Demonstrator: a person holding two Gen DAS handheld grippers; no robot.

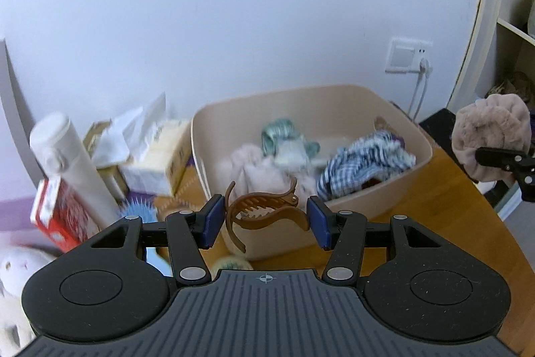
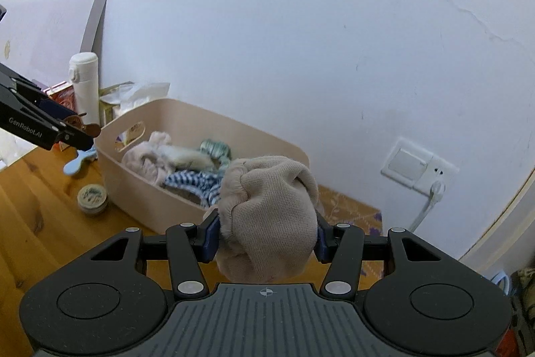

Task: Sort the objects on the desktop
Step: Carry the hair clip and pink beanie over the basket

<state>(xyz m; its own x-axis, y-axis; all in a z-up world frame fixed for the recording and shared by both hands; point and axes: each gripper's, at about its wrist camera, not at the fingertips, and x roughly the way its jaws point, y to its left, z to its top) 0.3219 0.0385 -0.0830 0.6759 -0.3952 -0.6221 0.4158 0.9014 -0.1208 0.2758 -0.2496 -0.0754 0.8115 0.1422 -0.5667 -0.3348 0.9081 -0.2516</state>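
The left gripper (image 1: 265,218) clamps a brown hair claw (image 1: 264,211) between its blue pads, which press on the claw's two ends, above the near rim of the beige bin (image 1: 361,209). The right gripper (image 2: 265,236) is closed on a beige plush scrunchie (image 2: 271,223), whose bulk hides most of both pads and the desk (image 2: 36,223) below it.

The bin stands toward the back edge of the desk, against the wall. It holds a pale pink fluffy piece (image 1: 254,169), a green-and-white piece (image 1: 284,139) and a blue-striped fabric piece (image 1: 361,163); motion blur keeps their shapes unclear.

Left of the bin stand a tissue box (image 1: 157,163), a white bottle (image 1: 73,163) and a red carton (image 1: 57,216), with a blue hairbrush (image 1: 140,209) partly hidden behind the left gripper. A small round tin (image 2: 92,194) sits on the desk before the bin.
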